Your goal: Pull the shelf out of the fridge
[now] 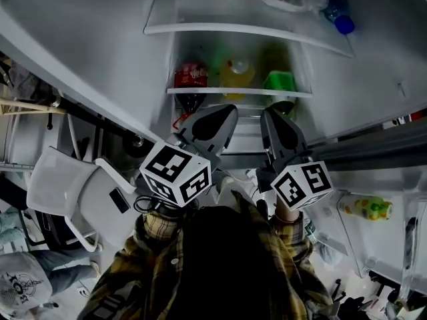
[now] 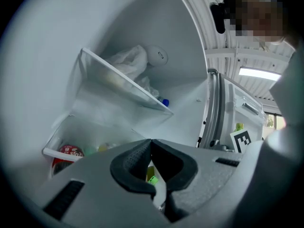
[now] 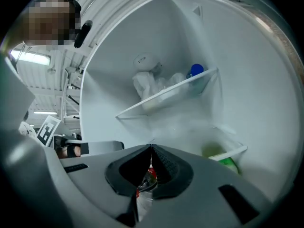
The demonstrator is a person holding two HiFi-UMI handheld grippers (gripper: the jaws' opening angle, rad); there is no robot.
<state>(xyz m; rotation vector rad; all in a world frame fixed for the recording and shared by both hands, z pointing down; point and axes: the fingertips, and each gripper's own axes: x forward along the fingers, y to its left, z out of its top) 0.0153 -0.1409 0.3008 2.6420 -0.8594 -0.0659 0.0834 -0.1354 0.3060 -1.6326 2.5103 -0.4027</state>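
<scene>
Glass shelf (image 1: 237,92) sits untouched in the fridge (image 1: 87,52); left hand-held gripper (image 1: 227,113) and right hand-held gripper (image 1: 272,117) hover before it, pressed together, empty. This looks like the approach; next, spread and pinch its front edge.

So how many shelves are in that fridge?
2: an upper white-rimmed clear shelf near the top, and a lower white-rimmed clear shelf beneath it. More may be hidden lower down.

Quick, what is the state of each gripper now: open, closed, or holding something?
Left gripper: closed, holding nothing.
Right gripper: closed, holding nothing.
</scene>
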